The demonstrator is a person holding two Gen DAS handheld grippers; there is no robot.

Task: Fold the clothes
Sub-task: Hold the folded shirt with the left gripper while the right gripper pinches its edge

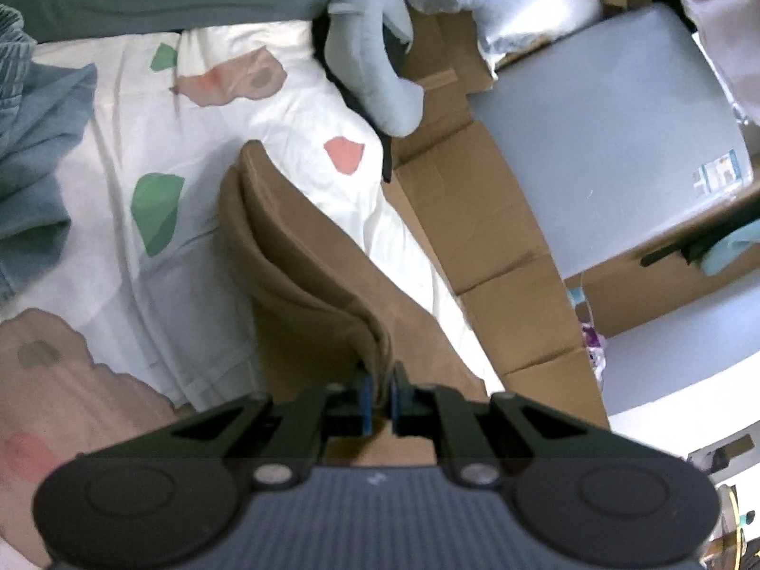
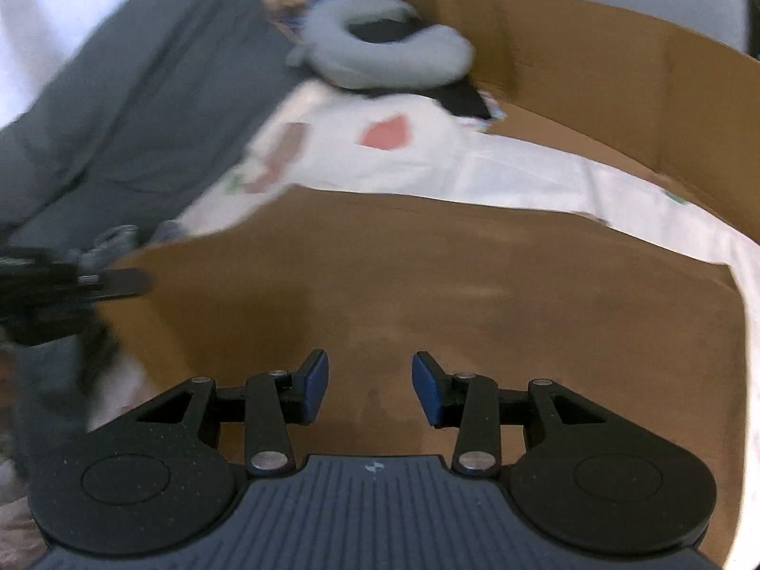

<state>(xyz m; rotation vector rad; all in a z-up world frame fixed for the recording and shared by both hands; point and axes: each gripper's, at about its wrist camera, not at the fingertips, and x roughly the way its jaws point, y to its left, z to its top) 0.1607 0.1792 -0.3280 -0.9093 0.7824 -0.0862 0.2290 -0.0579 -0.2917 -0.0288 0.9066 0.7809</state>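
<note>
Hanging in soft folds from the left gripper [image 1: 380, 394], the brown garment [image 1: 304, 256] looks light and limp, a smooth fabric that will sag wherever it is unsupported and could slide out of a shallow pinch. The jaws are closed on a bunched edge of it, lifting that part off the patterned sheet [image 1: 118, 152]. In the right wrist view the same cloth spreads broad and flat just ahead of the right gripper [image 2: 370, 387], whose jaws stand partly apart with nothing between them. A hem or corner would likely be the best hold, since a mid-panel grab would only gather slack. Motion blur smears both views, so seams, sleeves and the kind of garment cannot be made out. Its near edge is hidden under the gripper bodies, and the grey neck pillow [image 2: 389, 47] and cardboard box [image 2: 617, 95] beyond are only roughly legible.
</note>
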